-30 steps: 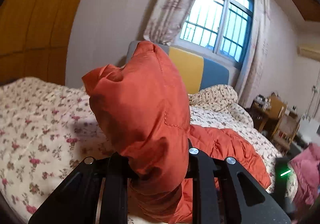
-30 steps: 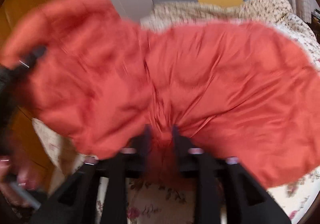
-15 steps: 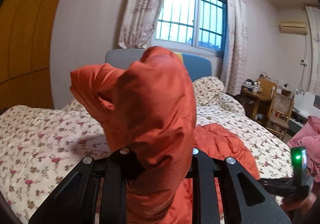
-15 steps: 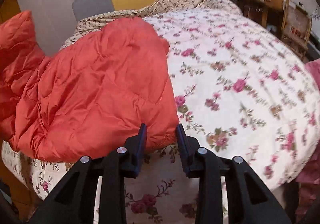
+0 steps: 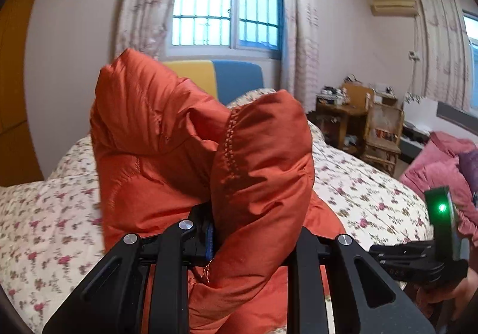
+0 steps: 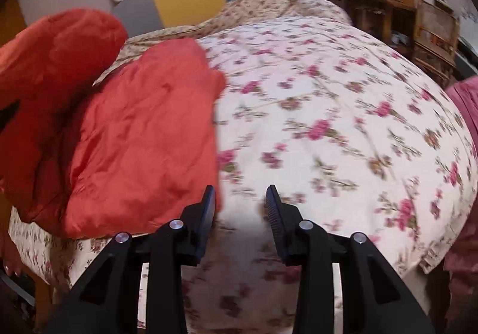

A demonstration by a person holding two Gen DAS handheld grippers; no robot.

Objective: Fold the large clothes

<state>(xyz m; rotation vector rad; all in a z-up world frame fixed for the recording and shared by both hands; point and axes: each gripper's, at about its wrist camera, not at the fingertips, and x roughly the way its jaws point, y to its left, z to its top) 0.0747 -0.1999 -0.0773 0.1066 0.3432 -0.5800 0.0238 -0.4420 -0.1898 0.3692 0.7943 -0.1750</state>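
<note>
**Orange coat half lifted on the bed**

The left hand-held gripper [image 5: 254, 232] is clamped on a puffy bunch of the orange coat [image 5: 191, 155] and holds it up. The right hand-held gripper [image 6: 240, 208] has just been opening; nothing is between its jaws. The rest of the coat lies at the bed's [image 6: 343, 113] left edge. Farther back stands the headboard [image 6: 191, 2].

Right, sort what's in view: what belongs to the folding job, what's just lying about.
Job:
- orange padded jacket
- left gripper, shut on a bunched part of it
- right gripper, jaws just opening, nothing between them
- floral bedspread, the work surface

Lying about:
- pink blanket
- wooden desk
- wicker chair
</note>
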